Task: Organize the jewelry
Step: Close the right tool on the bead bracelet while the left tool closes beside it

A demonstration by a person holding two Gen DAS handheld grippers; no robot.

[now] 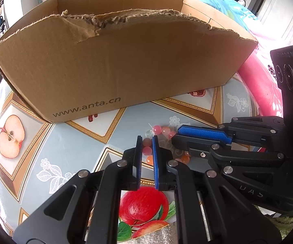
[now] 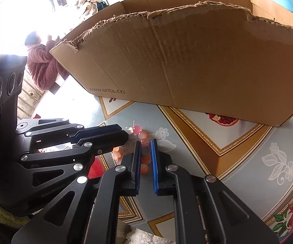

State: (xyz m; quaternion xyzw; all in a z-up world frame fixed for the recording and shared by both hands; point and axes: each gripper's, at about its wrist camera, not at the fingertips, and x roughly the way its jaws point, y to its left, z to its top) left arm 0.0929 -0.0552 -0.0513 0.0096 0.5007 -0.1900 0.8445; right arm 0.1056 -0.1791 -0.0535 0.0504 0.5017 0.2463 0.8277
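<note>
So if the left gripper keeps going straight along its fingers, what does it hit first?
Most likely the bead bracelet lying just past the left gripper, then the tablecloth under it. The cardboard box stands farther back; depth is hard to judge.

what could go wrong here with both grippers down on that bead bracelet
1. The left gripper and right gripper both sit over the one bead bracelet; pulling apart could strain or snap its string.
2. The round beads could slip from the narrow gripper pads and roll across the tablecloth.
3. The cardboard box has a tall torn wall; the bracelet may snag on it.
</note>
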